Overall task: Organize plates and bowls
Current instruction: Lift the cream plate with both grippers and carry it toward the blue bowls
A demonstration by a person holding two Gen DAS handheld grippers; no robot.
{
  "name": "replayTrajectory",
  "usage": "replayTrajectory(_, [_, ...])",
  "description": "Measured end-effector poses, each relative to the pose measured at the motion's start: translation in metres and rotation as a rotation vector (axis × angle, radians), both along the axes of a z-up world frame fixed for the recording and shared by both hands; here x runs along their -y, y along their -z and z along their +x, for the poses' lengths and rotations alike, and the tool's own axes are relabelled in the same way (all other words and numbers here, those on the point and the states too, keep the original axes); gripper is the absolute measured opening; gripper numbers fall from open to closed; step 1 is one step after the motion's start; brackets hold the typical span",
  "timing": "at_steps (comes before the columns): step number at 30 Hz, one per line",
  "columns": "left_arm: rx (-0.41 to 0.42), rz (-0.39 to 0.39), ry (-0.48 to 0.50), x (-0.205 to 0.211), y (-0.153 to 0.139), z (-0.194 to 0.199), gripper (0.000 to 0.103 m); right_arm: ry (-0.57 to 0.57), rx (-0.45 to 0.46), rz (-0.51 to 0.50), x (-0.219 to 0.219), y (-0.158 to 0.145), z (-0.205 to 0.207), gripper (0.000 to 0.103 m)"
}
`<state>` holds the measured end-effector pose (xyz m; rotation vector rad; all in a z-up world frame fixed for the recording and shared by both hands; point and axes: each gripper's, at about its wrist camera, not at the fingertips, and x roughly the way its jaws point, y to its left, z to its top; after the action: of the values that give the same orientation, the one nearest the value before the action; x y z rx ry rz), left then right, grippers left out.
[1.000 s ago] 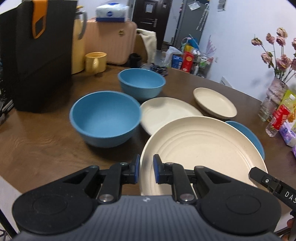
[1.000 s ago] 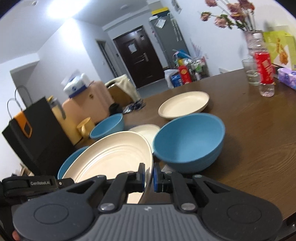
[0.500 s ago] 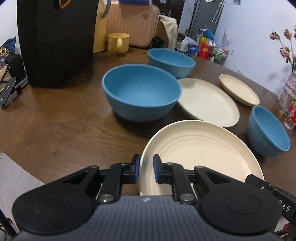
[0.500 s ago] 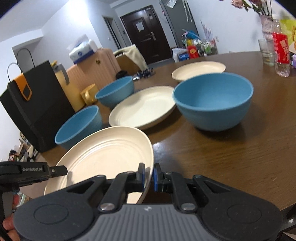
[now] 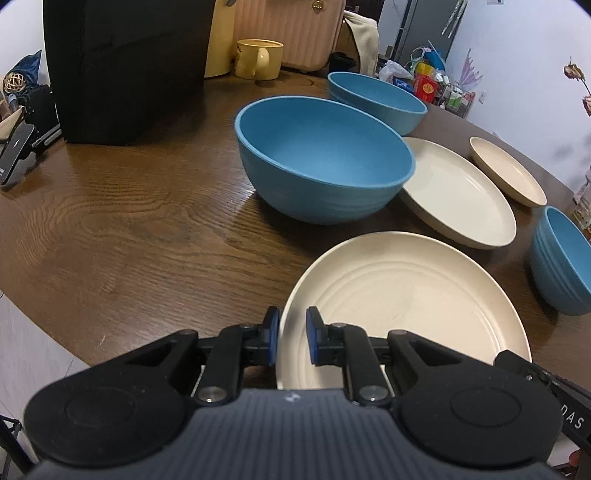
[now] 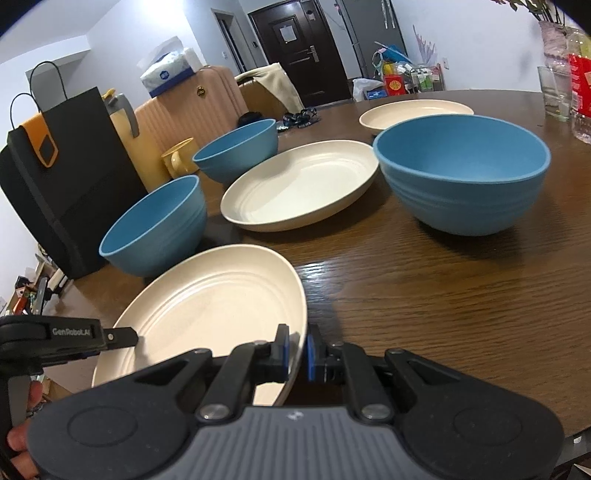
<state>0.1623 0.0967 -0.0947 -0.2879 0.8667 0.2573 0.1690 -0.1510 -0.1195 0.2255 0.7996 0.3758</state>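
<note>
Both grippers hold one large cream plate (image 5: 402, 295) (image 6: 214, 306) low over the wooden table's near edge. My left gripper (image 5: 291, 339) is shut on its near-left rim, and it also shows at the left of the right wrist view (image 6: 74, 336). My right gripper (image 6: 295, 350) is shut on the opposite rim. Whether the plate touches the wood I cannot tell. Behind it stand a big blue bowl (image 5: 321, 158) (image 6: 159, 225), a second cream plate (image 5: 458, 192) (image 6: 299, 184), a small cream plate (image 5: 506, 170) (image 6: 413, 112), a far blue bowl (image 5: 376, 96) (image 6: 236, 151) and a right blue bowl (image 5: 561, 262) (image 6: 461, 170).
A black paper bag (image 5: 125, 66) (image 6: 62, 170), a yellow mug (image 5: 258, 59) and a pink suitcase (image 5: 280, 33) stand at the back left. A phone (image 5: 14, 151) lies at the far left. A glass (image 6: 554, 92) and a bottle (image 6: 580, 81) stand at the table's right side.
Both grippers have come down and forward with the cream plate still gripped between them. It now sits low by the near table edge, in front of the bowls.
</note>
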Motion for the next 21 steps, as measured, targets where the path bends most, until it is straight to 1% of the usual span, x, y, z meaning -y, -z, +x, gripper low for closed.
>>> replayTrajectory(21, [0.021, 0.017, -0.017, -0.013, 0.0, 0.016, 0.016, -0.017, 0.005, -0.013, -0.015, 0.002, 0.015, 0.009])
